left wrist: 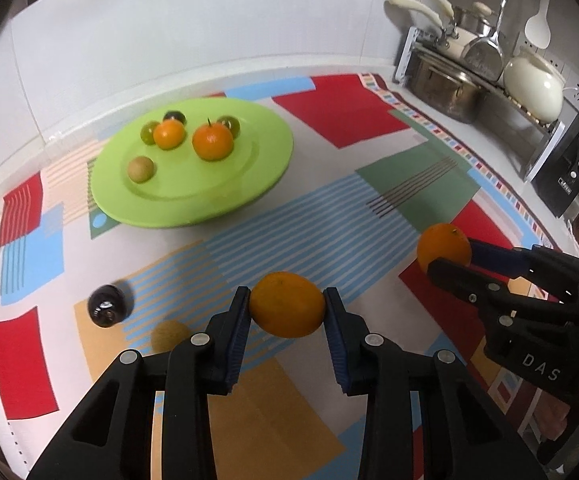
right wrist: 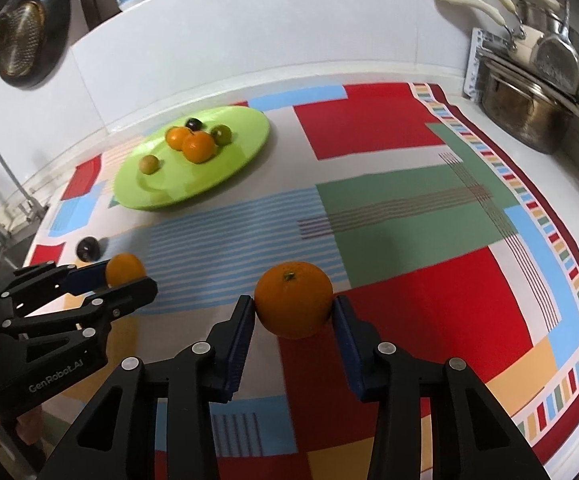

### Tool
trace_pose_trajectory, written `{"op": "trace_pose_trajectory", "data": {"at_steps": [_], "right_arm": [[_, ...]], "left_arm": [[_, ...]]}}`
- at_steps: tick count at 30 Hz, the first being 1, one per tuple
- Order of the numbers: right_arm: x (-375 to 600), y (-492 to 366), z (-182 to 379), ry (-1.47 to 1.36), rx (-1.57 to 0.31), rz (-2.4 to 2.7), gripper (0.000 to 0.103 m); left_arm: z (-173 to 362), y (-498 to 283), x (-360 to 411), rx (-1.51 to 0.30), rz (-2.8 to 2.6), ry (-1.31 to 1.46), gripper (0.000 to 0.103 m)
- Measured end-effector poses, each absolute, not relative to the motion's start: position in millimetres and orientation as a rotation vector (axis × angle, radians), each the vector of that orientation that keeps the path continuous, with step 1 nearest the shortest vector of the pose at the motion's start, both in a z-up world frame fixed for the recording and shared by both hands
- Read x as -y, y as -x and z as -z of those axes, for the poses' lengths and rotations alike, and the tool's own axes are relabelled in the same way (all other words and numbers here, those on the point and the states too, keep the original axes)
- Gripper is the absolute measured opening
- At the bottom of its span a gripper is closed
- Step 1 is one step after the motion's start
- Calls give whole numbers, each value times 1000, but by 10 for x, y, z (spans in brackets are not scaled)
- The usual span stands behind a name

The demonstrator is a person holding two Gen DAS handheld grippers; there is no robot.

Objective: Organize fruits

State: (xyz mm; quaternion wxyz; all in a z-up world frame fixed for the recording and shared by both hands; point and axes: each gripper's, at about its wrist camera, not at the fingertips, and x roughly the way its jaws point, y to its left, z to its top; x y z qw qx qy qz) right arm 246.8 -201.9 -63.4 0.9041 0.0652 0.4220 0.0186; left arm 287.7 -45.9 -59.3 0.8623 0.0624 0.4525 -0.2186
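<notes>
My left gripper (left wrist: 286, 308) is shut on an orange (left wrist: 287, 305) and holds it above the cloth. My right gripper (right wrist: 293, 312) is shut on a second orange (right wrist: 293, 299); it also shows in the left wrist view (left wrist: 444, 249). A green plate (left wrist: 209, 196) at the back left holds two oranges (left wrist: 212, 142), a brown fruit (left wrist: 140, 169), green fruits and a dark plum. The plate also shows in the right wrist view (right wrist: 177, 194). A dark plum (left wrist: 106, 306) and a tan fruit (left wrist: 168, 335) lie on the cloth left of my left gripper.
A patterned cloth (right wrist: 409, 184) covers the counter. Pots, pans and a white kettle (left wrist: 533, 84) stand on a rack at the back right. A white wall runs behind the plate. A sieve (right wrist: 21, 40) hangs at the far left.
</notes>
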Motion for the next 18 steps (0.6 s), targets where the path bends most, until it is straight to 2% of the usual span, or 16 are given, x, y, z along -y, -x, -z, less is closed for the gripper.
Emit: {"op": "trace_pose_trajectory", "data": {"at_steps": [10,13,14,18], "right_arm": [[1908,-2405,368,-127,-808,-81,40],[1864,-2405,326,-109,-788,-91,32],[1850,-2416,333,-99,-792,-91,16],[1867,-2447,412,-115,-816,-105,13]], "left_arm": [[334,-2786,380,-889,456,-121,36],[301,-2784,364,-878,449,-122,36],[299,-2788,356,-877,447,-122,36],[322,-2759,337,-880,441,-128,36]]}}
